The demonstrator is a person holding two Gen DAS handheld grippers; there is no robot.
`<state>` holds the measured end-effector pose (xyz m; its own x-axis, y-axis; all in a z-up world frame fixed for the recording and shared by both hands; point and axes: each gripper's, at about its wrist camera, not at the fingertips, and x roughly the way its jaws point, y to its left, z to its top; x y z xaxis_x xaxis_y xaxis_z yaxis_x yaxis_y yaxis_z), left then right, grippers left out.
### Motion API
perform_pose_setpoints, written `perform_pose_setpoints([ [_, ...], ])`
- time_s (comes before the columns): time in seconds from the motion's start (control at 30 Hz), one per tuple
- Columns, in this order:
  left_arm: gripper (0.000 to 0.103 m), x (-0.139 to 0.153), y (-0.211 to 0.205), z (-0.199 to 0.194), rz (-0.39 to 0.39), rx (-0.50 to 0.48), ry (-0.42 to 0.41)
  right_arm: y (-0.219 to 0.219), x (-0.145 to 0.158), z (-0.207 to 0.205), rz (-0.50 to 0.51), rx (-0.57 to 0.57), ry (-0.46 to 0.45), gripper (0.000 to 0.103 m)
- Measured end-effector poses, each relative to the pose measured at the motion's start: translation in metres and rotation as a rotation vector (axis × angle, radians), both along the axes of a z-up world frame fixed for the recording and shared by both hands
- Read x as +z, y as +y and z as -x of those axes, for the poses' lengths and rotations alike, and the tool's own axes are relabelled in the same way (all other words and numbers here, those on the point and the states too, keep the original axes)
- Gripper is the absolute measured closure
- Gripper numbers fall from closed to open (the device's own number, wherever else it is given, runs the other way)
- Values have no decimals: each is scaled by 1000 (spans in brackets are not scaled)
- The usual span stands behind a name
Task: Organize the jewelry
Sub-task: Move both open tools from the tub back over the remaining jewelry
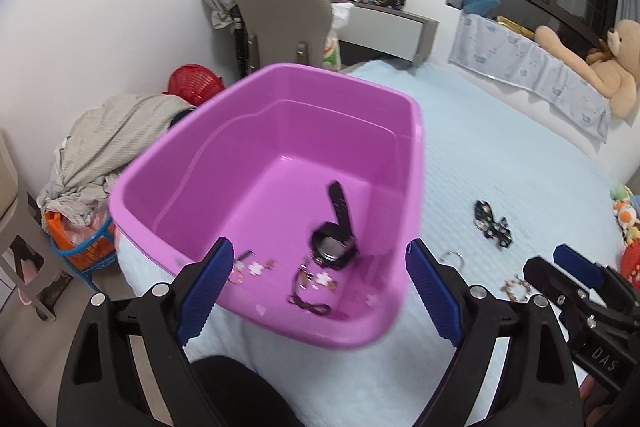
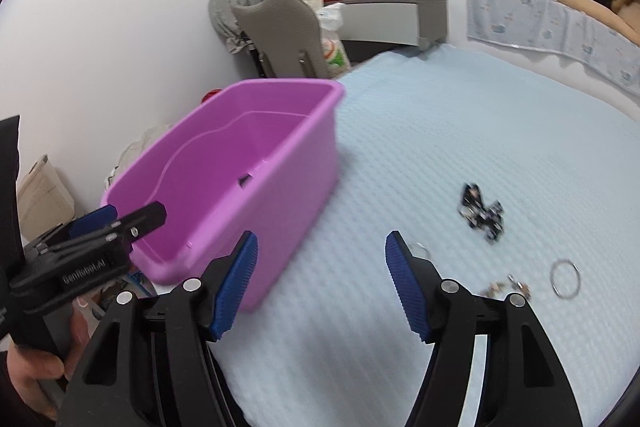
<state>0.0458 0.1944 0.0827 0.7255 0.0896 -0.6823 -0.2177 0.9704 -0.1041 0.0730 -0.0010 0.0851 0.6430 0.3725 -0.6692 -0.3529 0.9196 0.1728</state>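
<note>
Both grippers, left gripper [image 1: 320, 291] and right gripper [image 2: 322, 287], spread wide, empty. Thin silver metal ring [image 2: 565, 277] on pale blue quilted bedspread [image 2: 480, 131]: light, stiff, slippery; probably pinch across rim.

The pink tub [image 1: 280, 131] ahead of the left tool [image 1: 320, 291] is moulded of smooth plastic with a soft gloss. The bed cover [image 2: 460, 131] beneath both tools is a pale blue cloth, matt, with a fine waffle weave. Matt black plastic forms the tool arms, and the blue pads [image 2: 236, 287] are ribbed. A thin ring [image 2: 565, 277] right of the right tool [image 2: 320, 287] looks like bright metal. The black watch [image 1: 334, 241] inside the tub has a matt strap.
</note>
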Motion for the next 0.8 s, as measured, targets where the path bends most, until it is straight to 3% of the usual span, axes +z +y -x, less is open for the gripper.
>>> perform_pose_setpoints([
  [0.8, 15, -54, -137, 10, -15, -262, 95, -186, -75, 86, -6, -354, 147, 36],
])
